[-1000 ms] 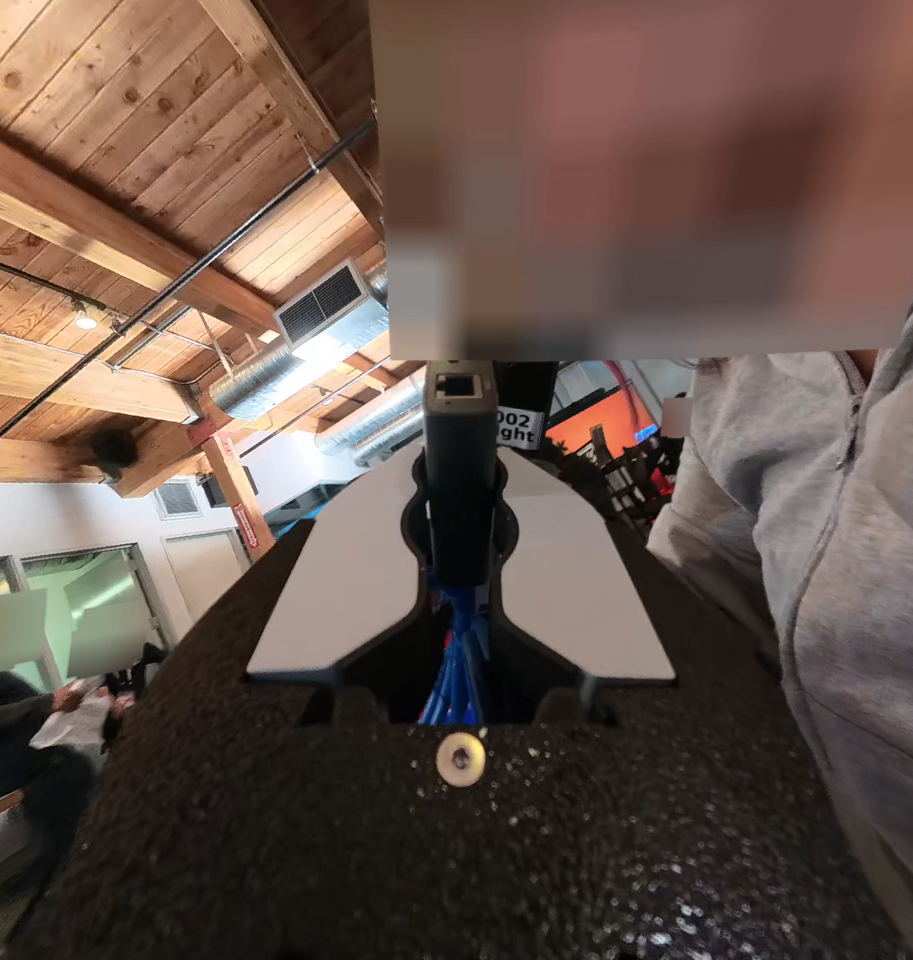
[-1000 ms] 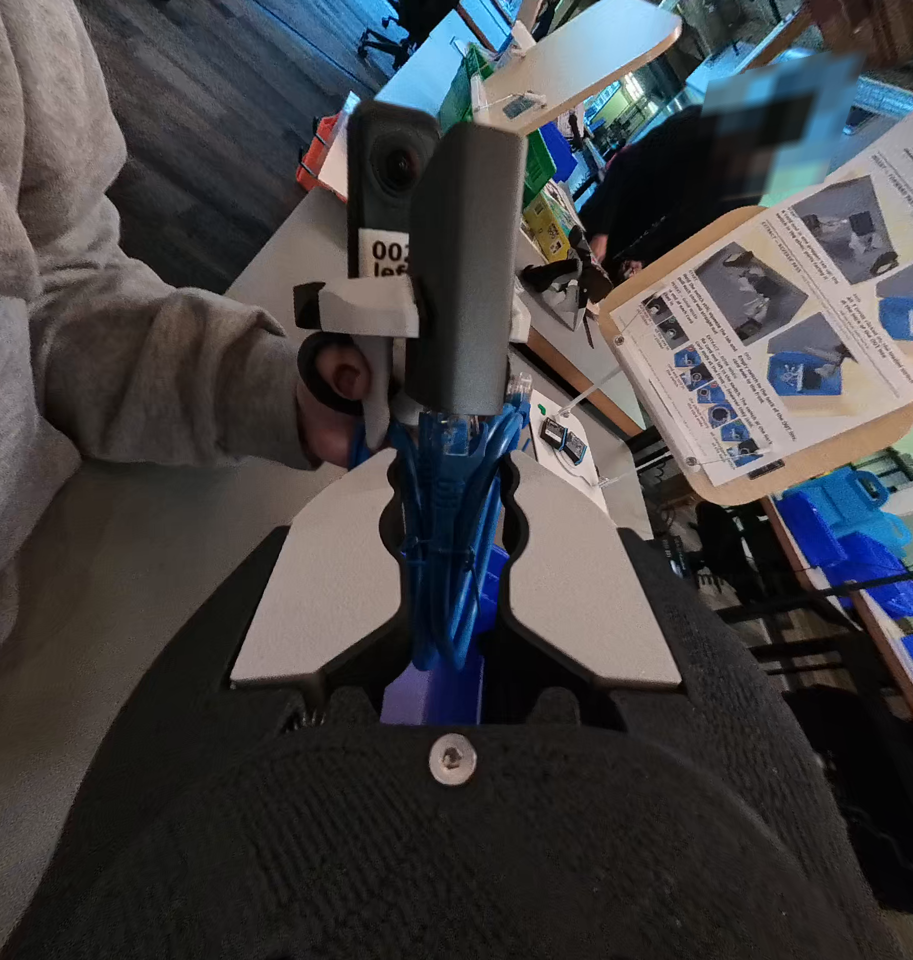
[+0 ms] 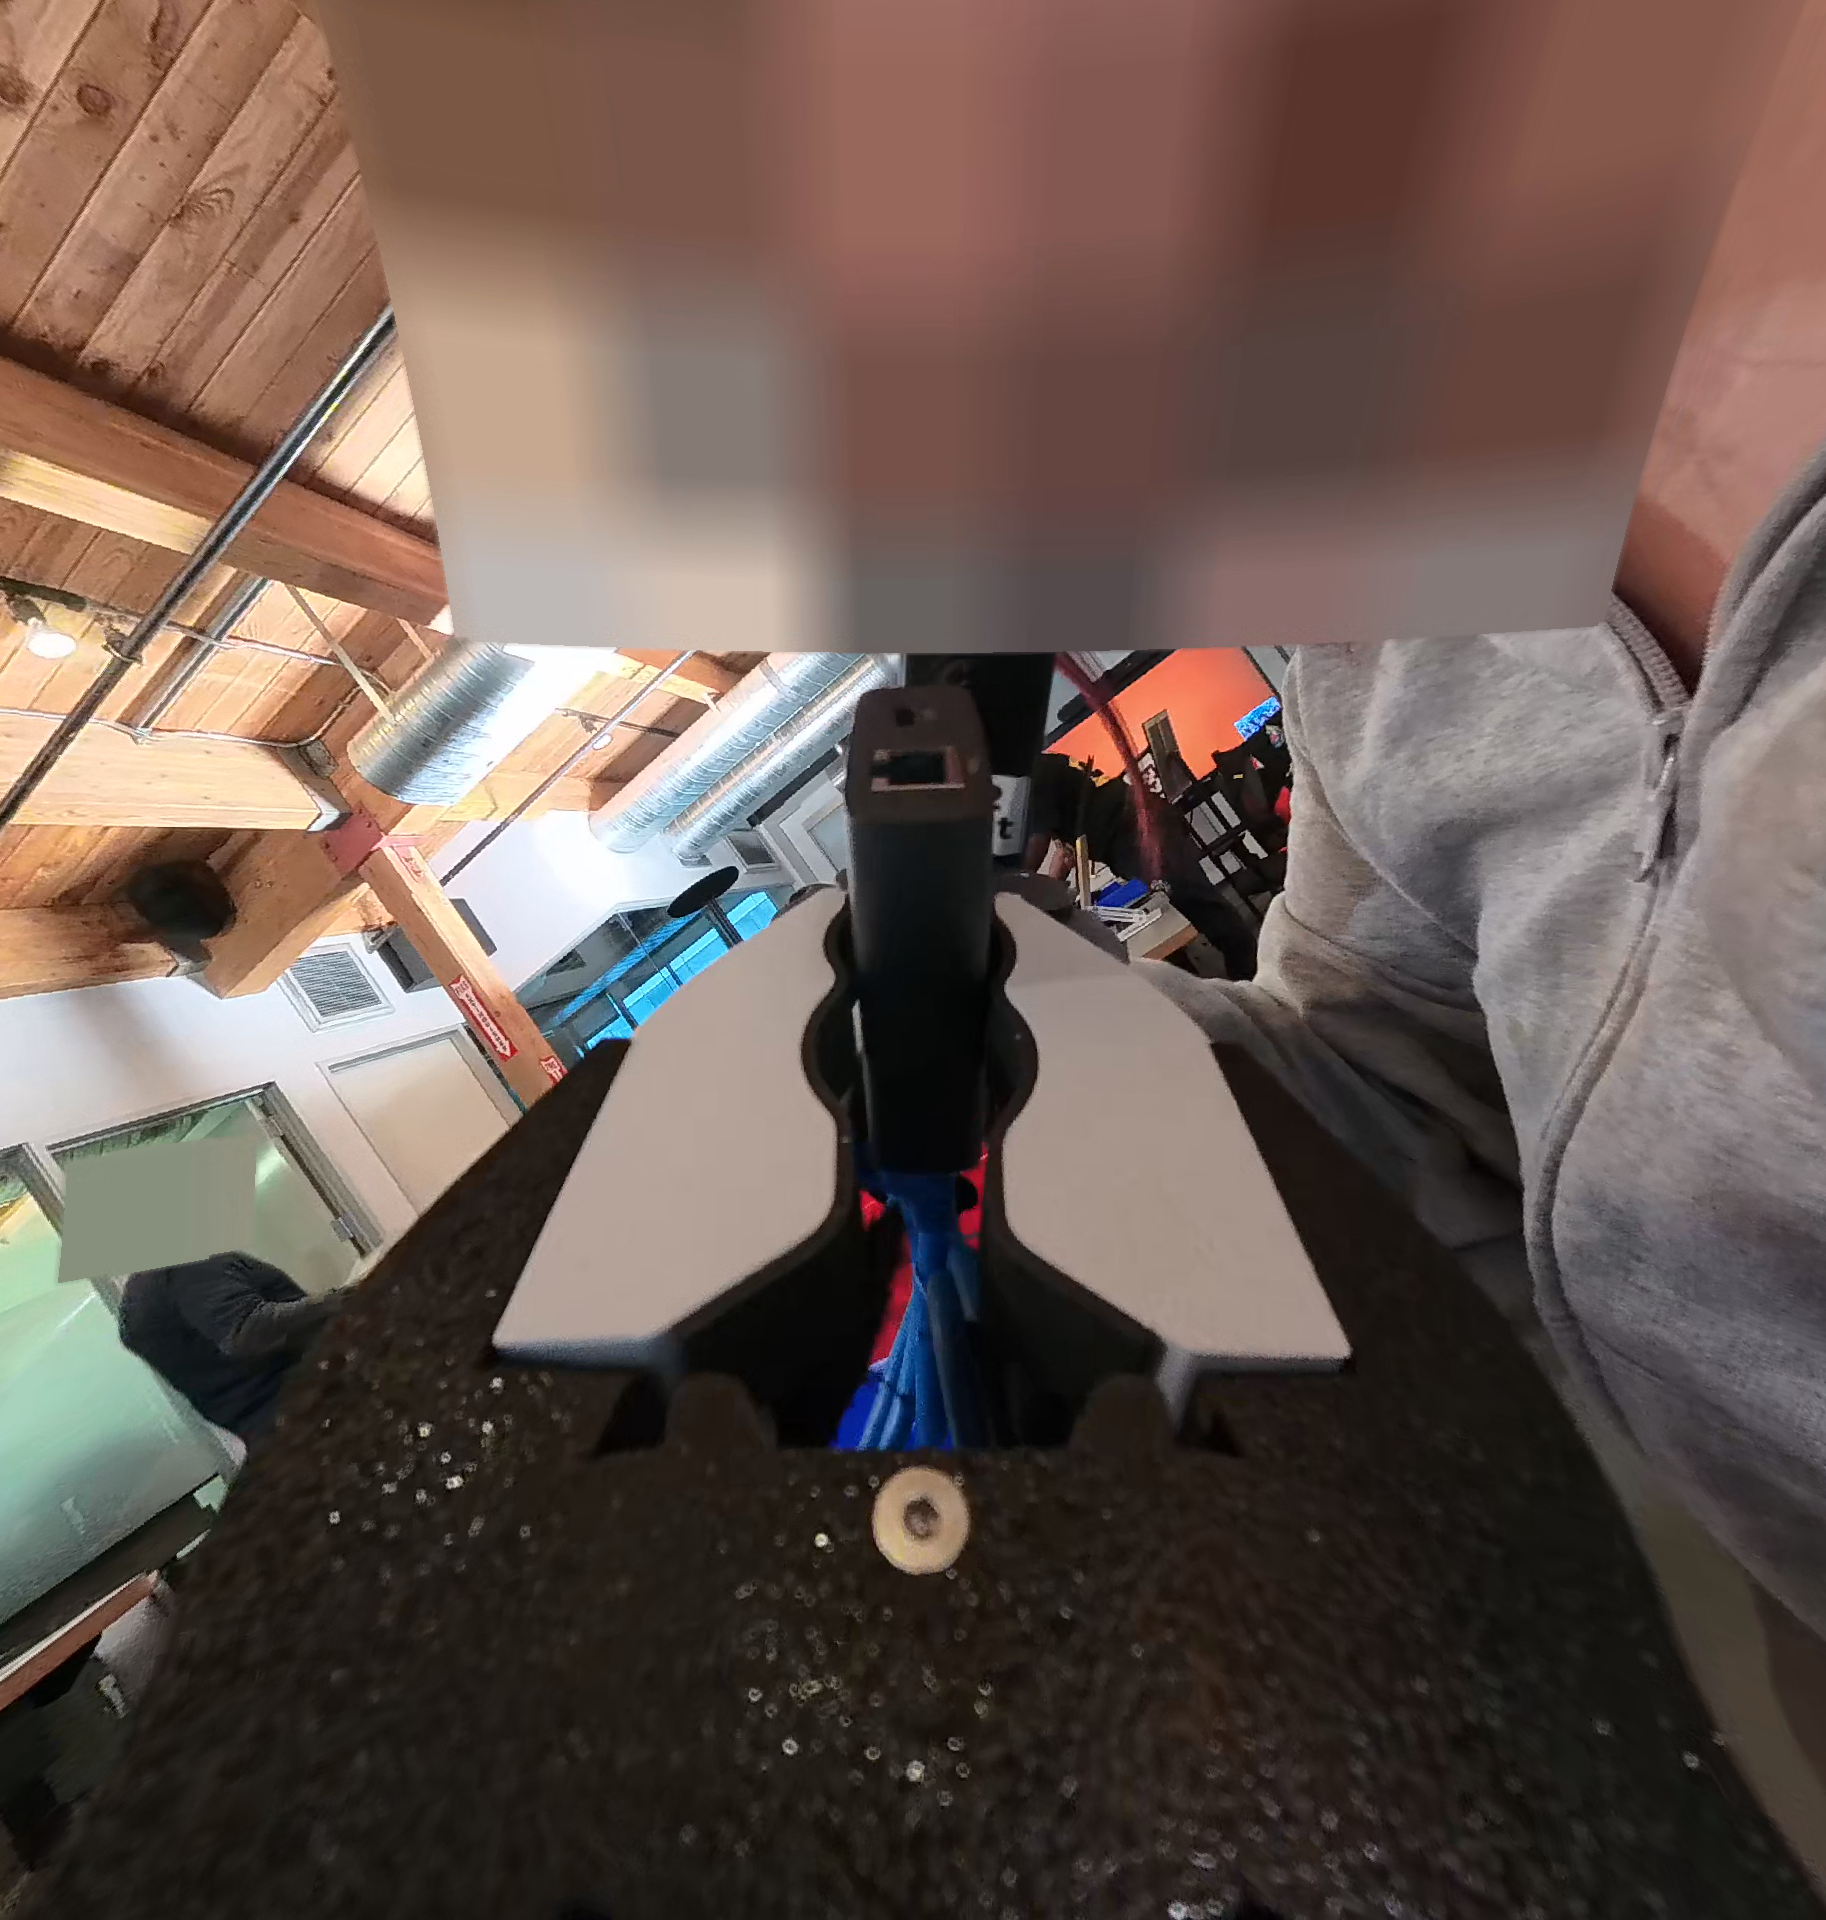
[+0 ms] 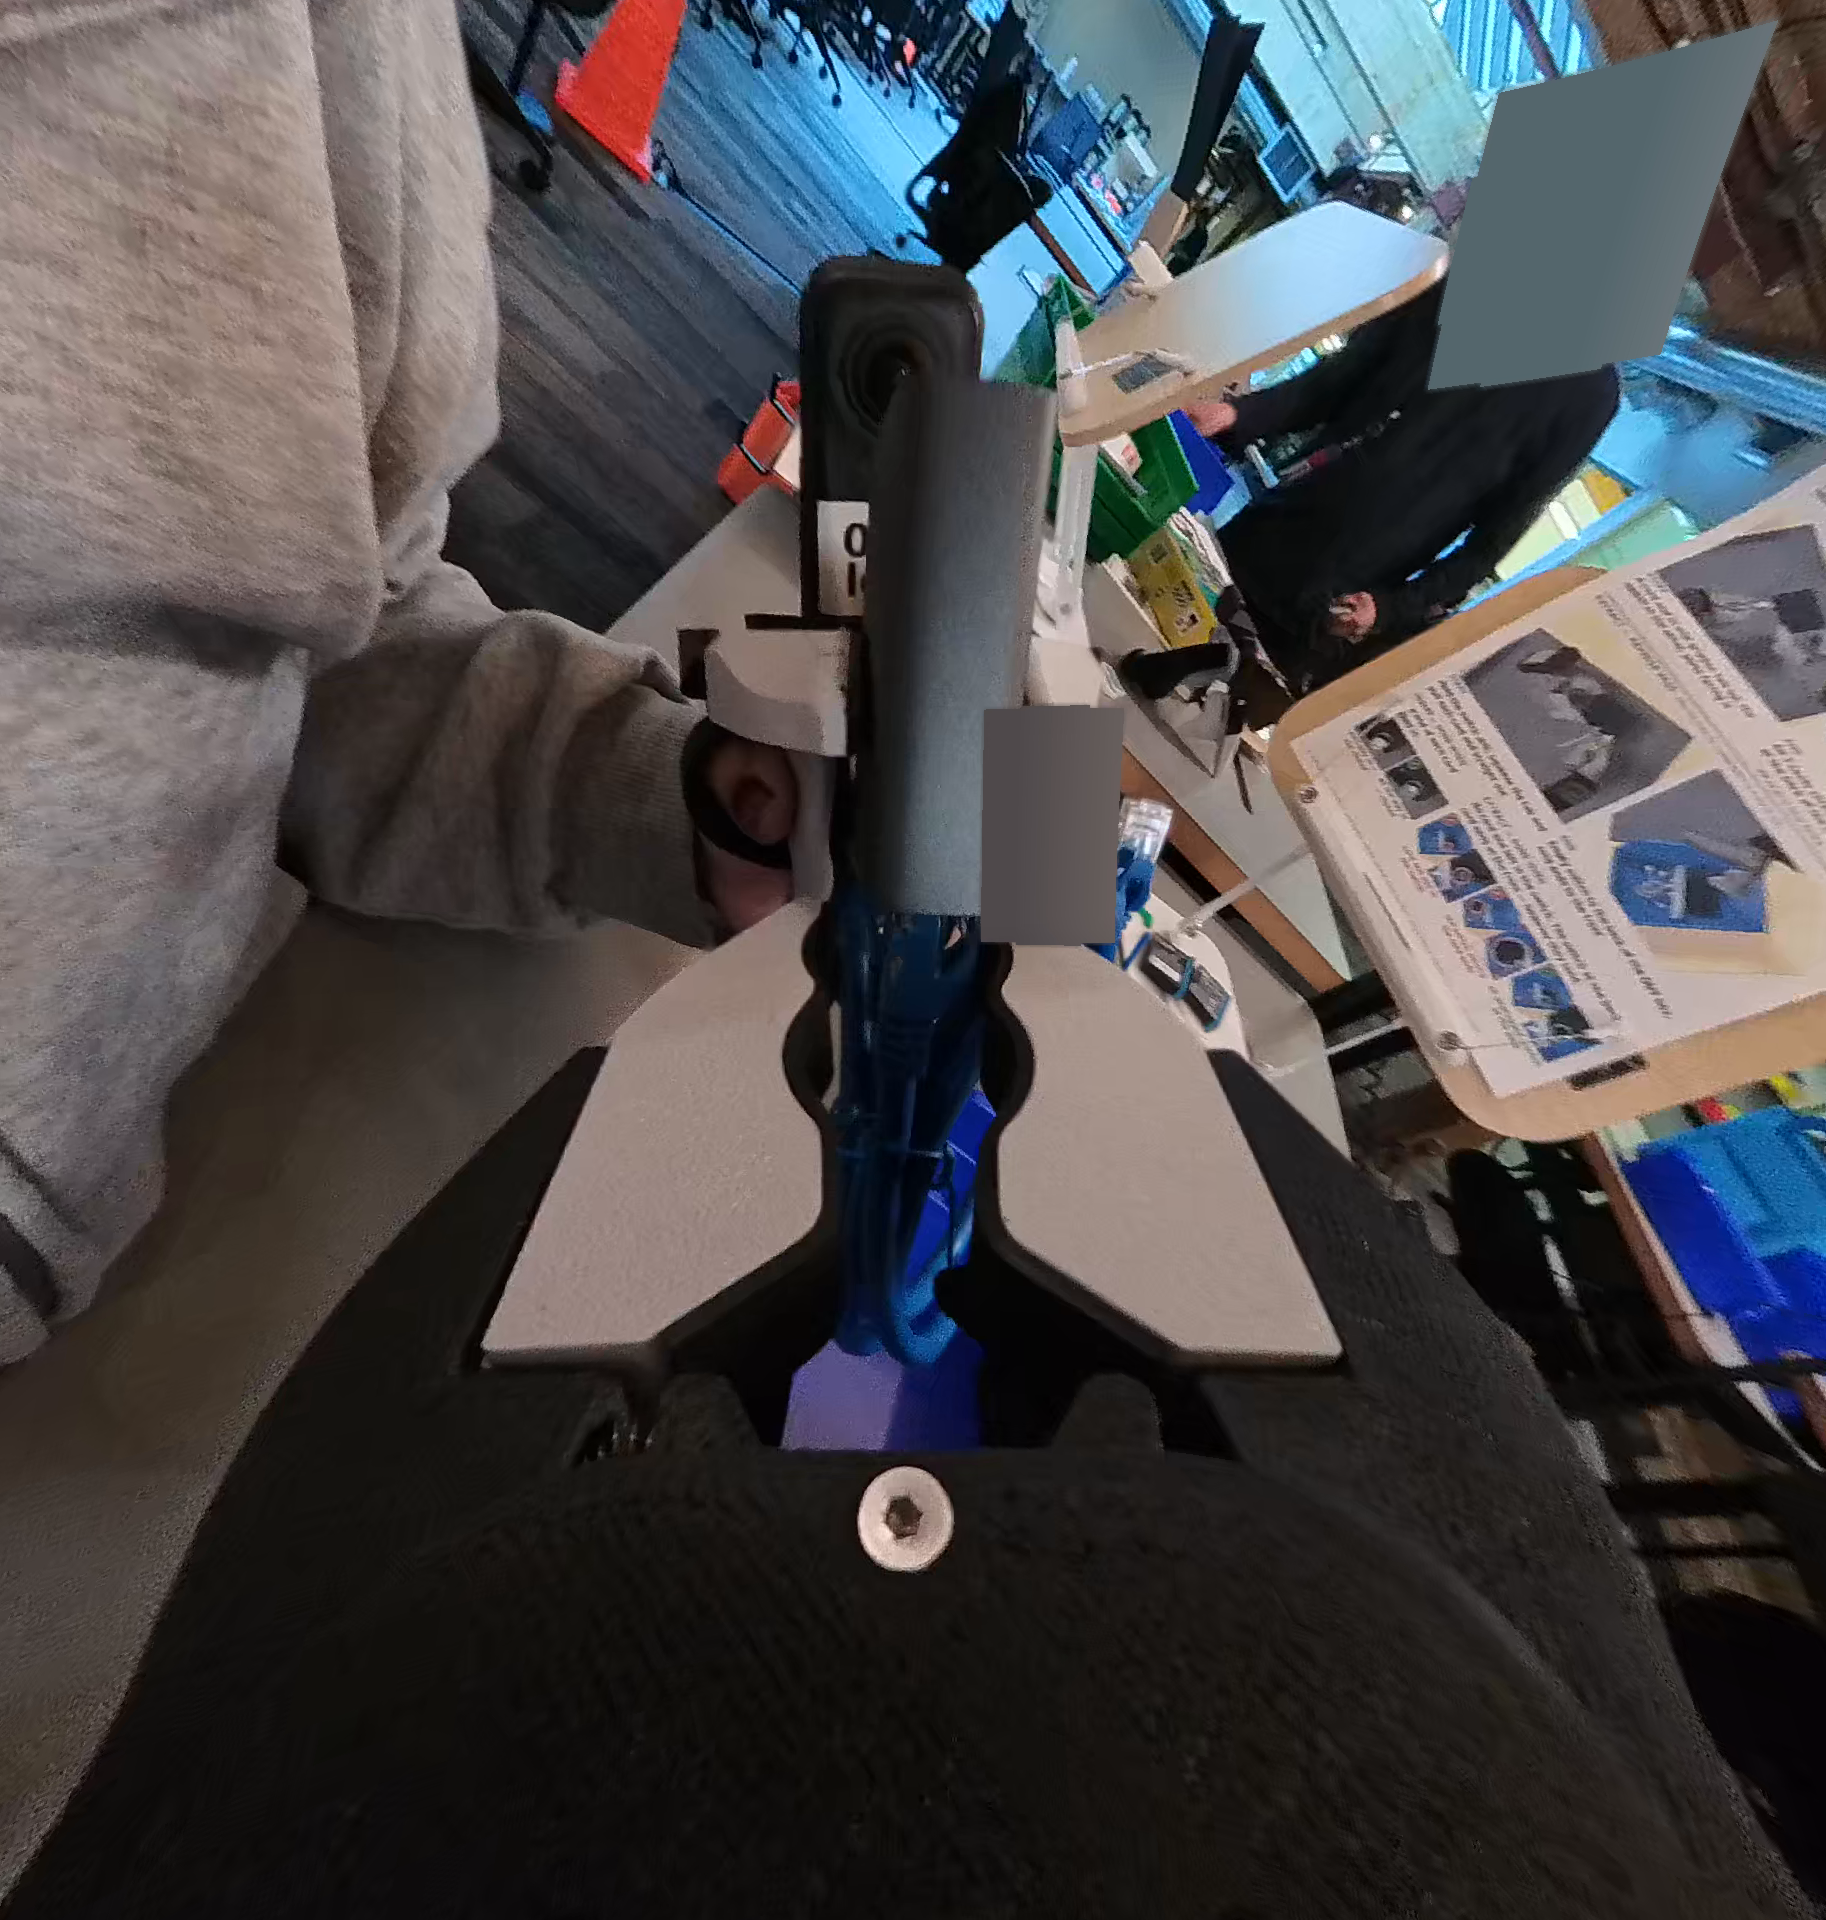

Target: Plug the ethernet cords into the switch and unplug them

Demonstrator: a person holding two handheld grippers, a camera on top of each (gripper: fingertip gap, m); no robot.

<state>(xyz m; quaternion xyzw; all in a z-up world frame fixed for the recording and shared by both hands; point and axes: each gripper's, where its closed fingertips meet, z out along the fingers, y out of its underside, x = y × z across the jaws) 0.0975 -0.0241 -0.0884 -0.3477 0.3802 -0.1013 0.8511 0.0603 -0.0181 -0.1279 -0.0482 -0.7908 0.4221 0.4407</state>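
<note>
Tool in the left hand [image 3: 919, 1023] pinches a dark grey box-shaped device [image 3: 917, 935] between its pale fingers [image 3: 701, 1132], closed snugly against the box's lower sides; the device stands upright, an open port in its top end. Right tool [image 4: 904, 1049] is clamped around a bundle of blue cables [image 4: 898, 1091] that hangs from the underside of the same device [image 4: 940, 644], the two tools held close, one above the other, in front of a person in a grey hooded sweatshirt [image 3: 1615, 1039]. Wooden ceiling beams [image 3: 161, 478] fill the upward-looking left view; an instruction sheet on a board [image 4: 1615, 790] and a pale table [image 4: 1200, 665] show behind the right tool. Judging by looks, the box is rigid and smooth, best held by its flat sides; the cables are soft and springy, likely to slip unless taken near the tie round them [image 4: 888, 1155].
</note>
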